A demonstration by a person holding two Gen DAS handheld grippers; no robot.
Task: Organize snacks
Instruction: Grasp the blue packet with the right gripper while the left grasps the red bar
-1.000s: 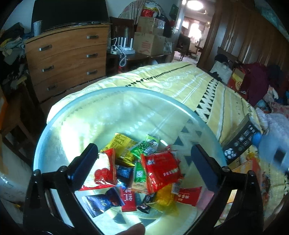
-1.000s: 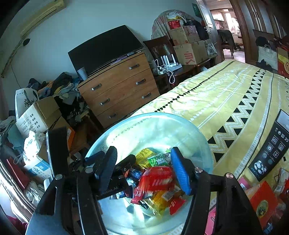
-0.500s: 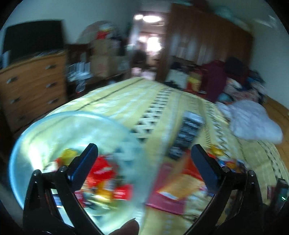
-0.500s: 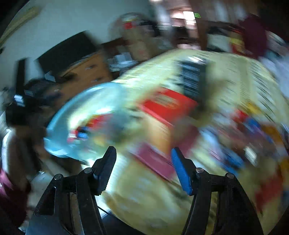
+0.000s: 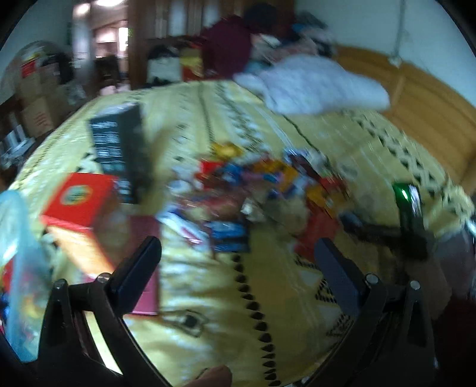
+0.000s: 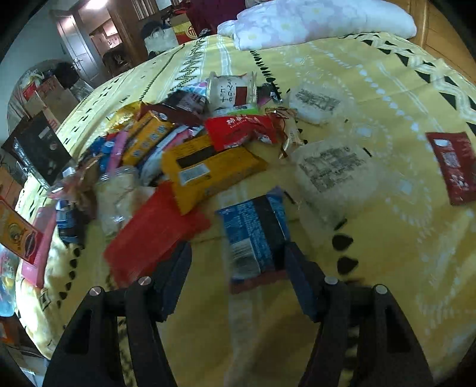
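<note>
A heap of snack packets [image 6: 184, 154] lies on the yellow patterned bedspread [image 6: 386, 253]. My right gripper [image 6: 238, 268] is open and empty, low over a blue packet [image 6: 253, 232] that lies between its fingers, beside a red packet [image 6: 154, 235] and a yellow packet [image 6: 208, 169]. In the blurred left wrist view my left gripper [image 5: 238, 256] is open and empty above the bedspread [image 5: 214, 297], short of the snack heap [image 5: 261, 190]. The clear bowl [image 5: 17, 268] with snacks shows at the far left edge.
A red box [image 5: 80, 202] and a black remote-like box [image 5: 119, 148] lie left of the heap. A white pillow [image 6: 312, 20] sits at the bed's far end. A dark red packet [image 6: 452, 166] lies apart at right. A glass jar [image 6: 232, 89] lies behind the heap.
Both grippers have swung right, away from the clear bowl of snacks, and now face the snack heap on the bed. Both stay open.
</note>
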